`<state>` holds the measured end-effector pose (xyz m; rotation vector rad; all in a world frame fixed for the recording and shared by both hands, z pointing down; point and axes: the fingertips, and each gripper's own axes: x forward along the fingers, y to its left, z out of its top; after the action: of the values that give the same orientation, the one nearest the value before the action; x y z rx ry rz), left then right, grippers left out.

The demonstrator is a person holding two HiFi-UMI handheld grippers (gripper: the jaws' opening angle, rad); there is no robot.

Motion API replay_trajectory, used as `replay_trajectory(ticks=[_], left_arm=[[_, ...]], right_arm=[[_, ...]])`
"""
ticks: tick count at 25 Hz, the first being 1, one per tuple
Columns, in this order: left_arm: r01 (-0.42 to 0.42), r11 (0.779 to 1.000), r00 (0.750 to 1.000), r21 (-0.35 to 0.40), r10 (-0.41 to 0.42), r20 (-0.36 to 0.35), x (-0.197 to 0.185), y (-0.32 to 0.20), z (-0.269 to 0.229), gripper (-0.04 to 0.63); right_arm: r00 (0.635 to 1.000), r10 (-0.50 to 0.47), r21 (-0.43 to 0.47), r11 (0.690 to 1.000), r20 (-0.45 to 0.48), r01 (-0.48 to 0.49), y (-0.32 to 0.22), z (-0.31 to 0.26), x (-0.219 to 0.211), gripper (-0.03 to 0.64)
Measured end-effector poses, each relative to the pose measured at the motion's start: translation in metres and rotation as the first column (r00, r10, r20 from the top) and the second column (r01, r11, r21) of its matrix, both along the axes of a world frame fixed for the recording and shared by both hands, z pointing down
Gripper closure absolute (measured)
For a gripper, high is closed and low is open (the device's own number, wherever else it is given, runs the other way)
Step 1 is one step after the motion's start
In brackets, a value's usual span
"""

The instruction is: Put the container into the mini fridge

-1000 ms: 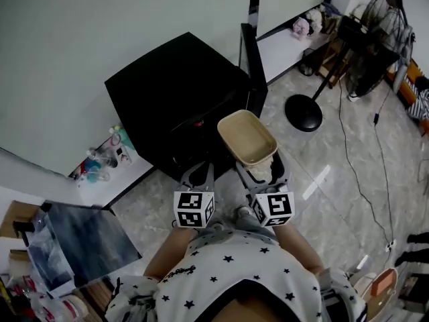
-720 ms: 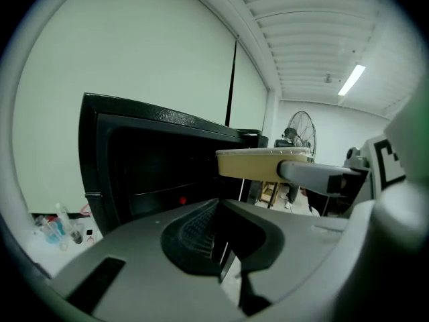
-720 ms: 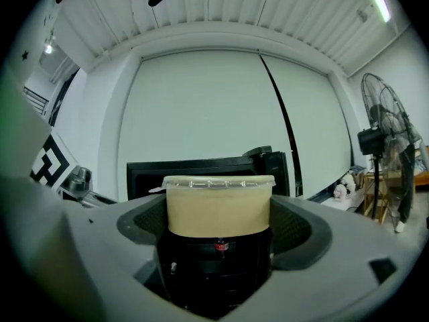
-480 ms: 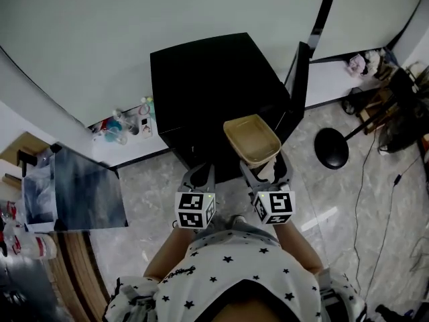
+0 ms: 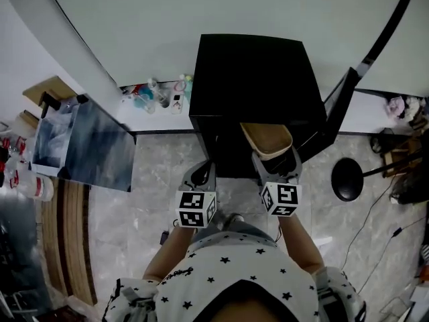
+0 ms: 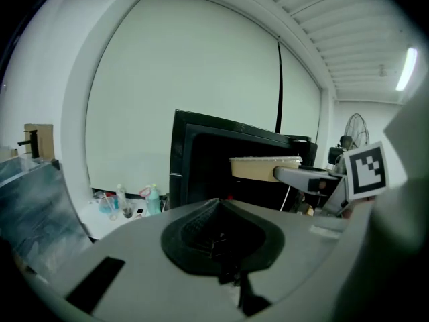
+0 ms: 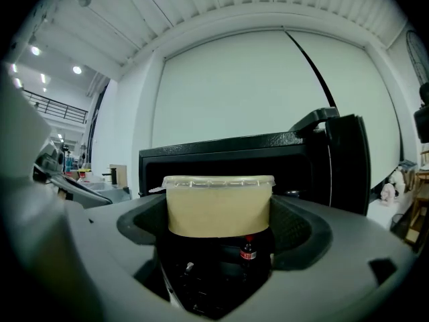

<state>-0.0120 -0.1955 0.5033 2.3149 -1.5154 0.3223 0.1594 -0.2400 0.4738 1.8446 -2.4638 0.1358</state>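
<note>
Beige container (image 7: 218,205) in right tool (image 7: 218,228) | mini fridge (image 5: 255,79) interior too dark

Layout about the mini fridge (image 5: 251,79)
At the fridge's open front sits the container (image 5: 267,138), between jaws of the right gripper (image 5: 275,155); left gripper (image 5: 200,171) before the fridge, left of container; door (image 5: 337,111) at fridge's right; bottles (image 5: 158,96) beside its left.

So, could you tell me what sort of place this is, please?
Probably an office or studio room, not a kitchen: a black mini fridge stands open on a polished stone floor by a plain white wall, with a fan stand beside it.
</note>
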Motion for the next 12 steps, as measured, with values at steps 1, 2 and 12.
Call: replay_trajectory(ticks=[1,2,12], left_arm=[[0.019,1.0,1.0,-0.004,-0.019,0.001,-0.003,0.002,0.001,0.583],[0.037,0.999,0.999,-0.006,-0.036,0.003,-0.006,0.004,0.001,0.583],[0.144,0.989,0.989,-0.021,-0.144,0.008,-0.016,0.018,0.011,0.583]], right_arm=[[1.0,-0.011,-0.003,1.0,-0.001,0.011,-0.003,0.002,-0.001,0.147],[1.0,-0.021,-0.004,1.0,-0.002,0.021,-0.006,0.003,-0.002,0.147],[0.996,-0.084,-0.035,0.996,0.01,0.085,-0.034,0.026,-0.011,0.147]])
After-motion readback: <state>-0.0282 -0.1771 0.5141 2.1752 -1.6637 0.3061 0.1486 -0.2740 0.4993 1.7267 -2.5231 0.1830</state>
